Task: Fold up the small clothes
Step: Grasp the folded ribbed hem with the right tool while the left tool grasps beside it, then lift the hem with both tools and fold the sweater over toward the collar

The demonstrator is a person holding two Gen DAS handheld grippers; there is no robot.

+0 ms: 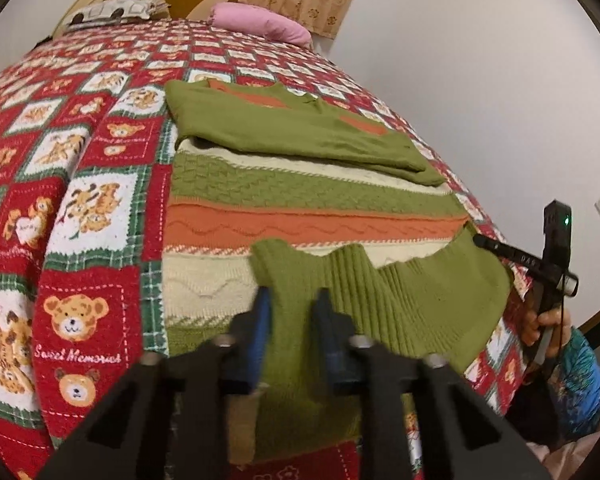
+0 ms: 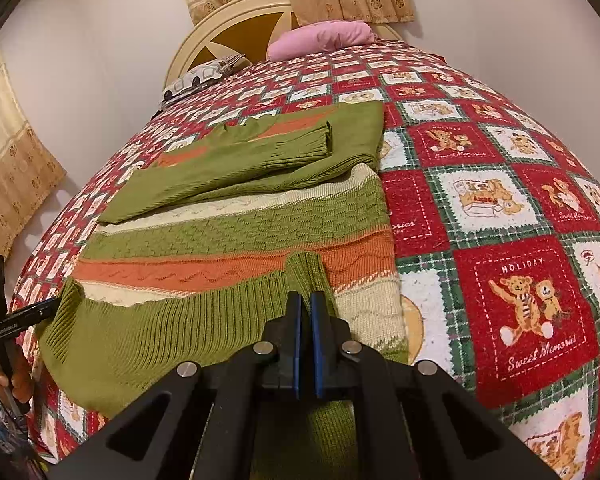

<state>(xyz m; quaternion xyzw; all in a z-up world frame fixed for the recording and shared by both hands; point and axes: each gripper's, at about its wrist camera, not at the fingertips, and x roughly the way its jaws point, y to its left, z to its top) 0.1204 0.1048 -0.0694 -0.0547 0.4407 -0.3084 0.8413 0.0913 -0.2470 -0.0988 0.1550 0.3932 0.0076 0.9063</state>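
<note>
A knitted sweater striped green, orange and cream lies flat on the bed, its green sleeves folded across the upper part. Its green ribbed hem is lifted off the bed at both corners. My left gripper is shut on the hem's left corner, and the fabric fills the gap between the blue pads. It also shows at the left edge of the right wrist view as the left gripper. My right gripper is shut on the other corner, seen from the left wrist view as the right gripper.
A red, green and white teddy-bear bedspread covers the bed. A pink pillow and a patterned pillow lie by the cream headboard. A person's hand grips the right gripper's handle beside the white wall.
</note>
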